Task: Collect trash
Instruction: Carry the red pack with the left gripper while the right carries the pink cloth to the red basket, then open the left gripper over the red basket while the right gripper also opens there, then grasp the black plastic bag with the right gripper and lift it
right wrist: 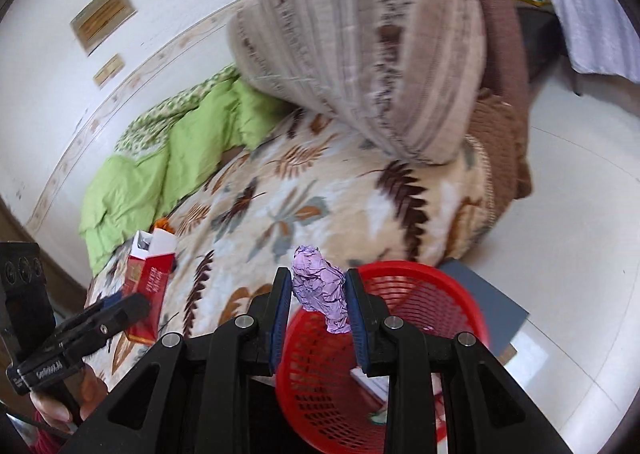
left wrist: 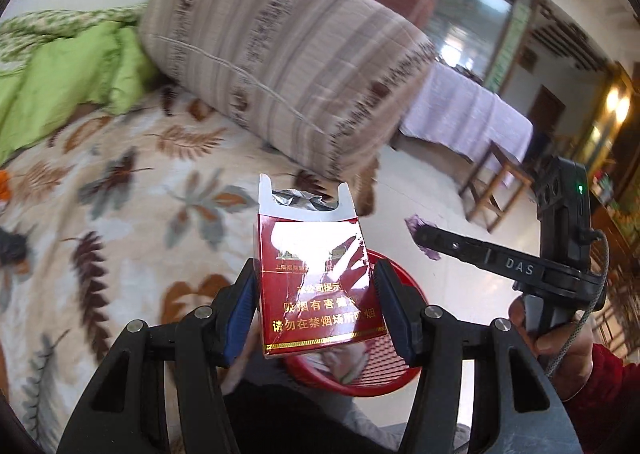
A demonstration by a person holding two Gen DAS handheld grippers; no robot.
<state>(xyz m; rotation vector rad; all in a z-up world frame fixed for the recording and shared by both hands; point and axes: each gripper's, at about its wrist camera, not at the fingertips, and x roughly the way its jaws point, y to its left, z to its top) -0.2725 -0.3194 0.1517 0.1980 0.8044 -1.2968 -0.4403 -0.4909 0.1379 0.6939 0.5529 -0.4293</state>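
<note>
My left gripper (left wrist: 316, 282) is shut on a red cigarette pack (left wrist: 316, 286) with an open white top, held above the edge of the bed and the red mesh basket (left wrist: 380, 374). The pack also shows in the right wrist view (right wrist: 146, 290). My right gripper (right wrist: 318, 290) is shut on a crumpled purple paper (right wrist: 320, 290), held over the rim of the red basket (right wrist: 420, 294). In the left wrist view the right gripper (left wrist: 424, 234) shows at the right with the purple paper (left wrist: 416, 223) at its tip. Some trash lies inside the basket.
A bed with a leaf-patterned blanket (right wrist: 304, 193) fills the left. A rolled striped quilt (right wrist: 372, 45) and a green quilt (right wrist: 160, 165) lie on it. A grey board (right wrist: 488, 306) lies on the floor behind the basket. A covered table (left wrist: 468, 113) stands farther off.
</note>
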